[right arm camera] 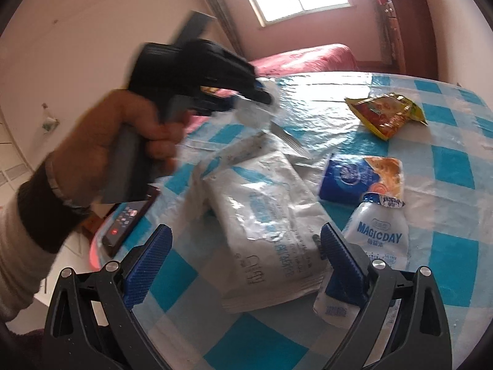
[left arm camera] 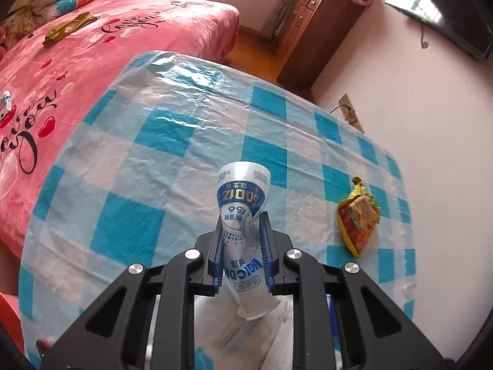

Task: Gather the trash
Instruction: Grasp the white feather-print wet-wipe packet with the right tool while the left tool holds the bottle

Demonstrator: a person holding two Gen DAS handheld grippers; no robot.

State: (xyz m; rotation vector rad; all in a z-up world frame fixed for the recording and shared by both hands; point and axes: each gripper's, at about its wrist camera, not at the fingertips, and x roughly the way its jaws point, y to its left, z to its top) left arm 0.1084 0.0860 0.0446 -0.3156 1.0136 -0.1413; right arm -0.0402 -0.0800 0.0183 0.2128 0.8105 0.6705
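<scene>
The left gripper (left arm camera: 243, 240) tilts steeply down over the table (left arm camera: 172, 141), its 2 blue ribbed pads pinching the waist of a white and blue MAGICDAY pouch (left arm camera: 242, 215), which is squeezed thin there and flares out above and below the grip, lifted clear of the table. From the right wrist view a bare hand (right arm camera: 101, 141) with a dark cuff over a pale sleeve wraps the grey handle of that gripper, blurred, with crumpled white film at its tip (right arm camera: 255, 108), above the table's far left part. The right gripper (right arm camera: 246, 246) points down at a shallower slant, its jaws spread wide and holding nothing. Between them on the table lies a large, flat, crinkled white plastic bag (right arm camera: 265, 228) with blue print. Just right of it rests a second MAGICDAY pouch (right arm camera: 377, 231), torn at the top, partly behind the right finger. Beyond that pouch sits a blue and orange snack wrapper (right arm camera: 360, 178), and farther back a crumpled yellow and red foil packet (right arm camera: 386, 114). The table wears a glossy, wrinkled plastic cloth in blue and white checks. A phone (right arm camera: 126, 222) with a lit screen lies at the table's left edge.
</scene>
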